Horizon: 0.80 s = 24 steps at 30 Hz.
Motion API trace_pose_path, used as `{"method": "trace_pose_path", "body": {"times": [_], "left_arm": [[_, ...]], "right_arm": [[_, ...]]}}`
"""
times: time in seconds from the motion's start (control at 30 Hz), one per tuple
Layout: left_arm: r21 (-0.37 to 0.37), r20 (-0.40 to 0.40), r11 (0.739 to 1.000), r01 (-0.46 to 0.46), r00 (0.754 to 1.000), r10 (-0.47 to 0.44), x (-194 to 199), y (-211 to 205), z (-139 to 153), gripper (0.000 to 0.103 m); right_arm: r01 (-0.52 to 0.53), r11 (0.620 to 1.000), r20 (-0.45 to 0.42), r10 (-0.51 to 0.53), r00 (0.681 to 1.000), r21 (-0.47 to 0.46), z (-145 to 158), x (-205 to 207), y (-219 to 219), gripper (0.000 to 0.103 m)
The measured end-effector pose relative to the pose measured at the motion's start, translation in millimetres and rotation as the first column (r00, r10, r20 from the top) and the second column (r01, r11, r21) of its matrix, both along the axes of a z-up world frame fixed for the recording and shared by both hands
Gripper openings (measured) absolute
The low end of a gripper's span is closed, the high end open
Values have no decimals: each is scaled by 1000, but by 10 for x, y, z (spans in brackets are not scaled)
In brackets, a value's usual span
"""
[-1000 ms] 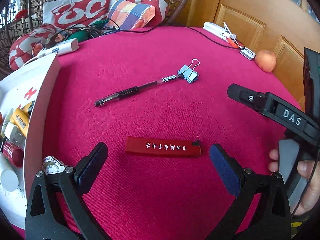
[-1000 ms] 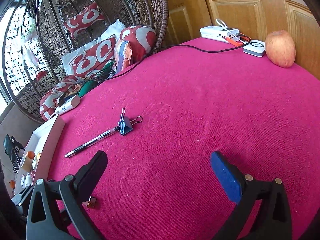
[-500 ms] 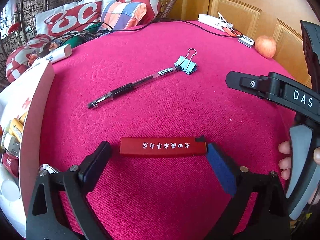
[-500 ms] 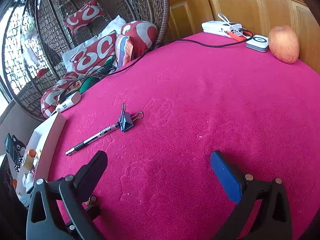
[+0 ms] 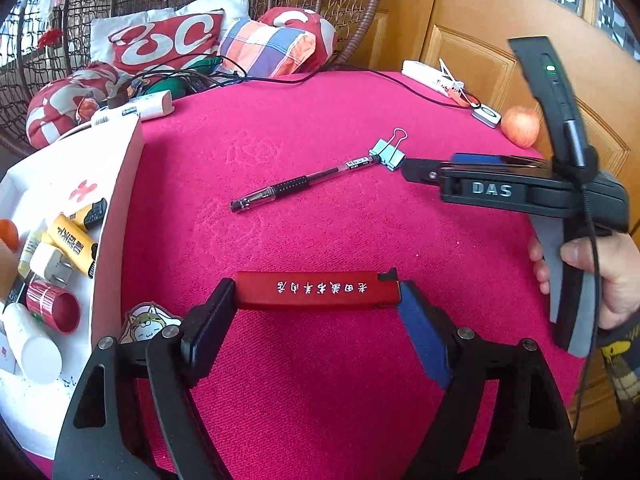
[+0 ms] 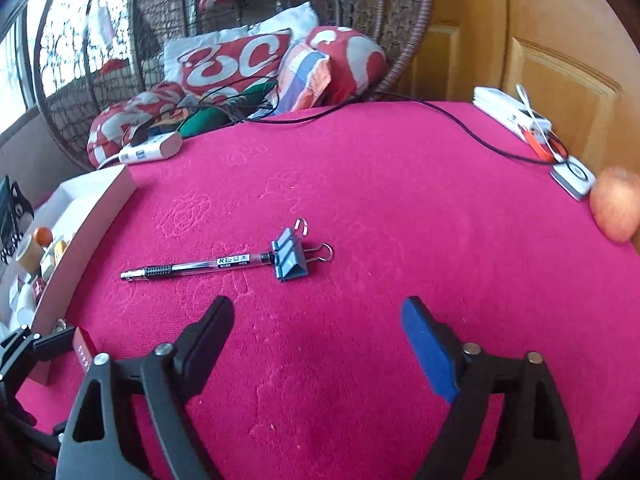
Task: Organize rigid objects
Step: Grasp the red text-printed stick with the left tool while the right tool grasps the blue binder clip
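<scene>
Since the earlier frame, the red lighter (image 5: 316,290) has been closed in on by the left gripper (image 5: 316,308): its jaws have just been closing, and both pads now seem to touch the lighter's two ends. The lighter lies flat on the pink tablecloth (image 5: 320,220), its long side running straight across from pad to pad. The white box (image 5: 120,184) sits just to its left. The right gripper (image 6: 320,332) is held open with nothing in it, its jaws having just been closing too, and the pen (image 6: 192,269) and blue clip (image 6: 289,261) lie ahead of it.
</scene>
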State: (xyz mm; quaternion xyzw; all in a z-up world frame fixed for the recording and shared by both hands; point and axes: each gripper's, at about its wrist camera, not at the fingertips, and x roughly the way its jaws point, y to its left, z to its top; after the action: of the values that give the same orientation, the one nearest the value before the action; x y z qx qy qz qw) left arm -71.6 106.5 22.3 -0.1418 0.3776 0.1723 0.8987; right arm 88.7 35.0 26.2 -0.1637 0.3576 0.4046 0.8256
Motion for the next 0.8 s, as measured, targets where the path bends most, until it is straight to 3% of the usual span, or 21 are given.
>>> {"method": "trace_pose_path", "body": {"times": [0.13,0.17,0.27,0.37,0.5,0.8], "left_arm": [[-12,8,1000,4,1000,-4,-27,15,5,82],[-15,9,1000,4,1000,-3,-29,22,3,82],[-36,12,999,0,1000,1,-28,54,-4,82],[-42,20,999,-5,1000,6,-39,47,6,82],[-32,44,999,-11,999,12,-69,29,63,82],[-1,97,1000,-21,995,21,-148,-15,267,82]], "right_arm": [[-68,993,4,69,998,-98,-154,94,265,60],[-83,992,28,86,996,-99,-147,87,290,60],[-124,987,27,127,992,-98,-137,106,371,46],[-171,980,39,176,984,-100,-137,81,435,18],[-176,979,82,185,979,-106,-119,-16,403,19],[-113,985,32,110,993,131,260,-143,-102,19]]}}
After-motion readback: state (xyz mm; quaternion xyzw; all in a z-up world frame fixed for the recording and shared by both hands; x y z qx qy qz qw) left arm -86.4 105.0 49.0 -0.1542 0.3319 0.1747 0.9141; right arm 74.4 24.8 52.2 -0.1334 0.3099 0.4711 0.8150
